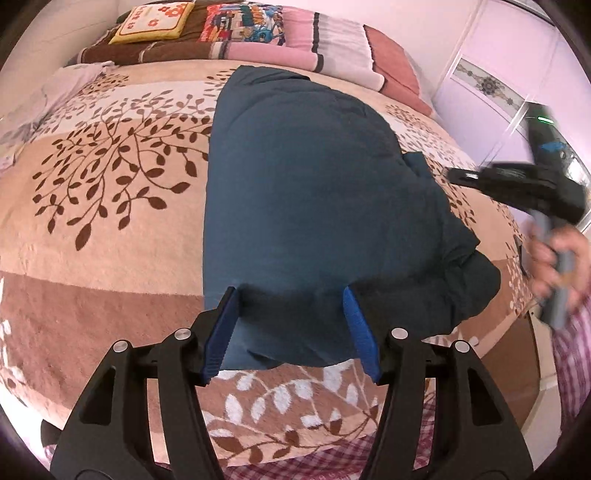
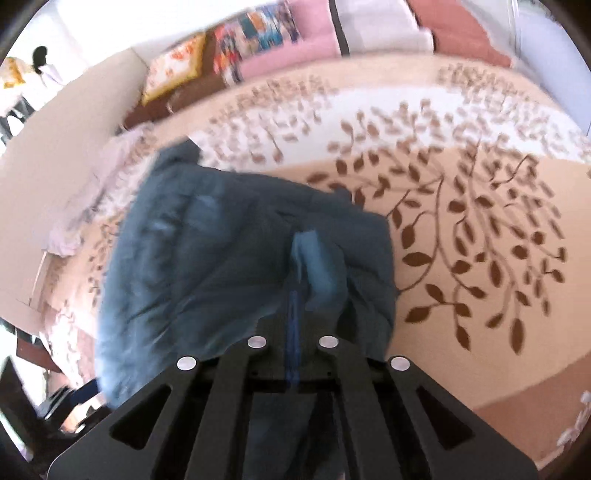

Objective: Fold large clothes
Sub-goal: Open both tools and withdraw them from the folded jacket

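Blue-padded left tongs (image 1: 291, 332) sit lowest in the left wrist view, spread wide, with the near hem of a dark teal garment (image 1: 310, 206) lying between the pads but not pinched. That garment stretches from six o'clock up toward twelve o'clock across the bed (image 1: 103, 206), on a beige bedspread printed with brown leaf sprays. Its left edge runs straight and smooth, while the right side at three to four o'clock is bunched into a rumpled lump.

In the right wrist view the right tongs (image 2: 295, 295) are drawn together on a pale blue fold of the same garment (image 2: 207, 258), lifting it above the rest of the cloth; the picture is smeared by motion. From the left wrist view that tool appears at three o'clock, blurred, with the person's hand (image 1: 557, 258) around its grip.

My reading is that folding is partway along: one long side looks folded in and flat, the other side is yet to be brought over, and the lengthwise folds remain.

At twelve o'clock lie stacked blankets (image 1: 295, 40) and a yellow cushion (image 1: 155, 22) with orange flowers. Some lettering shows on the cushion, too small to read.
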`<state>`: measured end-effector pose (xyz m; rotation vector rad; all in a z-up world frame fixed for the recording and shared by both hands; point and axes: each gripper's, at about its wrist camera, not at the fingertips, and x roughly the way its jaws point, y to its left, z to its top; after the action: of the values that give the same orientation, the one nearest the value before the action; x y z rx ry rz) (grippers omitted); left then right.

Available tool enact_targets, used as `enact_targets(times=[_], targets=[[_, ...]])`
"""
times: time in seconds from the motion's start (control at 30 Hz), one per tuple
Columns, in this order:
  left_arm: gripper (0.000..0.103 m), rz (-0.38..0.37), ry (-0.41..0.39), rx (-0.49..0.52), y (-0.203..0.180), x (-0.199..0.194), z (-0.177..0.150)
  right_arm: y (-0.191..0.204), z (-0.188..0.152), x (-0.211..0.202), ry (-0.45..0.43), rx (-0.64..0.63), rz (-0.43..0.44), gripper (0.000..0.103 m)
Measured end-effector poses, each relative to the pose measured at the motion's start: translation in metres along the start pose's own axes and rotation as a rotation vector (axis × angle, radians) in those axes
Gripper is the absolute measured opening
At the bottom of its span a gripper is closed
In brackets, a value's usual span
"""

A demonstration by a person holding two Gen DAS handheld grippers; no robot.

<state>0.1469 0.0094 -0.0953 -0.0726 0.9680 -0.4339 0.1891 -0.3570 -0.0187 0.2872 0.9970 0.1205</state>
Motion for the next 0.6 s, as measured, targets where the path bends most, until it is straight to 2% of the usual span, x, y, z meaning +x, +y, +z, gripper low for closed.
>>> enact_targets(times=[0.1,0.17,0.23,0.27,0.37,0.6], targets=[[0.057,-0.013,-0.004,-0.009,0.002,-0.002,-0.001,0.018,-0.036,-0.036,-0.011,-0.002,0.102,0.003],[0.057,-0.018,-0.003,-0.016,0.004,-0.002,-0.001,0.035,-0.071,-0.045,0.023,-0.029,0.186,0.003],[0.057,-0.025,-0.001,-0.028,0.005,-0.003,-0.001,0.047,-0.093,-0.037,0.050,-0.072,0.168,0.003],[0.057,-0.031,0.002,-0.036,0.006,-0.004,-0.001,0.048,-0.099,-0.028,0.064,-0.087,0.125,0.003],[0.059,-0.032,0.002,-0.059,0.012,-0.013,-0.002,0.033,-0.103,0.006,0.107,-0.047,0.057,0.000],[0.067,-0.034,-0.002,-0.096,0.029,-0.033,-0.007,0.020,-0.094,0.046,0.123,0.016,0.074,0.000]])
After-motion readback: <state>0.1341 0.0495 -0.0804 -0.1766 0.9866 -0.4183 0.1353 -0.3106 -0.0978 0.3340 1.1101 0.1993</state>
